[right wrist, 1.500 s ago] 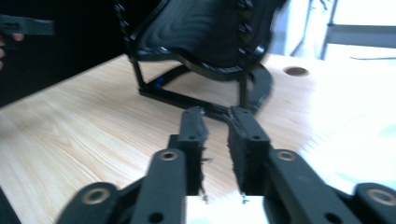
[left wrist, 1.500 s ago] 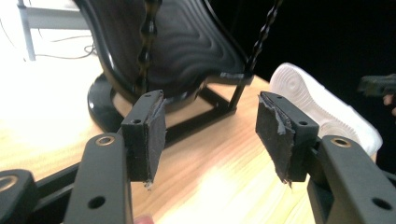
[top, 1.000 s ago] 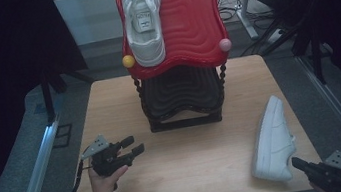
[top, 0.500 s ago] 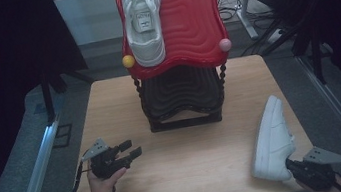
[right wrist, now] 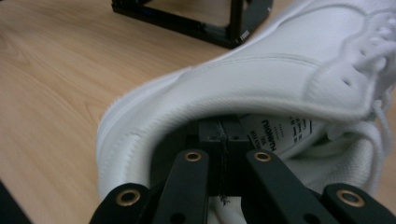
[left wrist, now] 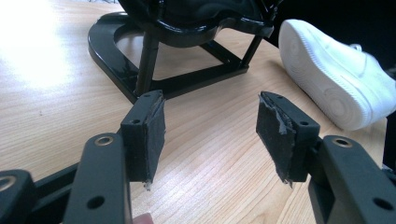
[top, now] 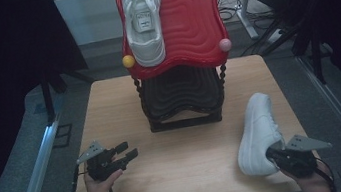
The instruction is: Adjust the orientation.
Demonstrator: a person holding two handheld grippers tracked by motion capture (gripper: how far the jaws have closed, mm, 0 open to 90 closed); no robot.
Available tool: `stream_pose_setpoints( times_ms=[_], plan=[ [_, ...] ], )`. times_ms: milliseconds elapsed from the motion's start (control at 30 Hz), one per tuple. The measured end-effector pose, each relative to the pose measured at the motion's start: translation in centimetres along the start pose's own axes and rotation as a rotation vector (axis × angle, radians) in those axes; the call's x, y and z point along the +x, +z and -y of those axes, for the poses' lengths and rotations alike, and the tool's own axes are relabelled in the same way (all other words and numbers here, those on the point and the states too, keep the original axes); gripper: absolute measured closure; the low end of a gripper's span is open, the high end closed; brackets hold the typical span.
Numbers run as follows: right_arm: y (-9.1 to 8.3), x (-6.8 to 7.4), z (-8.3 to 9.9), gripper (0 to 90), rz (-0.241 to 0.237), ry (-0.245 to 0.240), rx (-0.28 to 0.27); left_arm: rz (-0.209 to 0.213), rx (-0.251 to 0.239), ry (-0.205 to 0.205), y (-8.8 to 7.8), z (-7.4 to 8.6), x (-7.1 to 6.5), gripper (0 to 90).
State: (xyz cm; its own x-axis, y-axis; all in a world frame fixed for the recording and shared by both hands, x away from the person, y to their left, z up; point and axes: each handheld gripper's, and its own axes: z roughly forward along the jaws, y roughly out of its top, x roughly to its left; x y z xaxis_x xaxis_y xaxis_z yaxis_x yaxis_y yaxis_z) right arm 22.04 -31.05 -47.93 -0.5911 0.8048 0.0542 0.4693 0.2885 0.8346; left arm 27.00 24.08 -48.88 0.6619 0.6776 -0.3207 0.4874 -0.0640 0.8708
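- The white shoe is lying on the wooden table, to the right of the black base of the shoe rack and a little nearer the person than that base; it is apart from the rack.
- Its toe is pointing away toward the rack side, and its heel is facing the table's near edge.
- It is showing an all-white upper, a thick white sole with fine ribbing along the edge, white laces and a padded collar.
- In the right gripper view, a printed label inside the shoe is showing dark lettering, too small to read.
- The right gripper is reaching into the shoe's heel opening, its two jaws pressed together with no gap between the pads; nothing is showing between them.
- The left gripper is hovering over the table to the left of the rack's base and nearer the person, well apart from the shoe, with its jaws standing wide and nothing between them.
- A second white shoe is resting on the rack's red upper shelf, toe pointing down toward the table.
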Motion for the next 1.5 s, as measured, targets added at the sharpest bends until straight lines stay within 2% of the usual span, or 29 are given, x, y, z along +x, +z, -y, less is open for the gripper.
stream_pose_setpoints(
  times_ms=[133, 167, 200, 267, 300, 333, 433, 533, 633, 733, 833, 900, 967, 1033, 1167, 1500],
  plan=[
    [2.3, 0.2, -1.8, 89.4, -0.034, -0.007, 0.003, 0.001, 0.011, 0.004, 0.2, 0.2, -0.1, 42.5],
    [2.9, 0.2, -2.2, 89.4, -0.097, 0.016, -0.036, 0.003, 0.014, 0.008, 0.2, 0.2, -0.1, 42.5],
    [3.5, 0.4, -2.7, 89.4, -0.1, 0.024, -0.035, 0.003, 0.016, 0.009, 0.2, 0.2, -0.1, 42.5],
    [4.9, 1.1, -3.5, 89.4, -0.036, -0.033, 0.023, 0.009, 0.017, 0.008, 0.2, 0.3, -0.2, 42.5],
    [5.5, 1.5, -3.7, 89.4, -0.02, -0.045, 0.041, 0.012, 0.016, 0.006, 0.2, 0.3, -0.2, 42.5],
    [5.9, 1.7, -3.7, 89.4, -0.03, -0.044, 0.042, 0.013, 0.015, 0.005, 0.2, 0.3, -0.2, 42.5],
    [5.9, 2.7, -3.8, 89.4, -0.015, -0.047, 0.006, 0.018, 0.009, 0.0, 0.1, 0.2, -0.2, 42.5],
    [4.6, 4.4, -4.5, 89.4, -0.013, -0.079, -0.048, 0.016, -0.003, -0.007, -0.1, 0.1, -0.1, 42.6],
    [3.8, 6.6, -5.0, 89.4, -0.066, -0.105, -0.084, 0.017, -0.012, -0.011, -0.2, 0.0, -0.1, 42.6],
    [4.9, 8.9, -4.7, 89.3, -0.111, -0.154, -0.037, 0.016, -0.009, -0.006, -0.4, 0.0, -0.2, 42.6],
    [6.3, 10.1, -3.8, 89.4, -0.111, -0.187, 0.03, 0.019, -0.013, -0.006, -0.5, 0.0, -0.2, 42.5],
    [6.7, 10.0, -3.4, 89.4, -0.07, -0.199, 0.052, 0.026, -0.02, -0.011, -0.6, -0.1, -0.1, 42.5],
    [6.7, 9.3, -3.1, 89.4, -0.048, -0.18, 0.06, 0.029, -0.024, -0.013, -0.6, -0.1, -0.1, 42.6],
    [6.3, 8.7, -2.8, 89.5, -0.076, -0.155, 0.046, 0.027, -0.02, -0.012, -0.5, -0.1, 0.0, 42.5],
    [5.7, 8.5, -2.3, 89.4, -0.039, -0.168, 0.058, 0.028, -0.012, -0.011, -0.4, 0.0, -0.2, 42.6],
    [4.0, 6.3, -1.3, 89.5, 0.0, -0.114, 0.062, 0.032, -0.005, -0.01, -0.2, 0.2, -0.3, 42.5]
  ],
)
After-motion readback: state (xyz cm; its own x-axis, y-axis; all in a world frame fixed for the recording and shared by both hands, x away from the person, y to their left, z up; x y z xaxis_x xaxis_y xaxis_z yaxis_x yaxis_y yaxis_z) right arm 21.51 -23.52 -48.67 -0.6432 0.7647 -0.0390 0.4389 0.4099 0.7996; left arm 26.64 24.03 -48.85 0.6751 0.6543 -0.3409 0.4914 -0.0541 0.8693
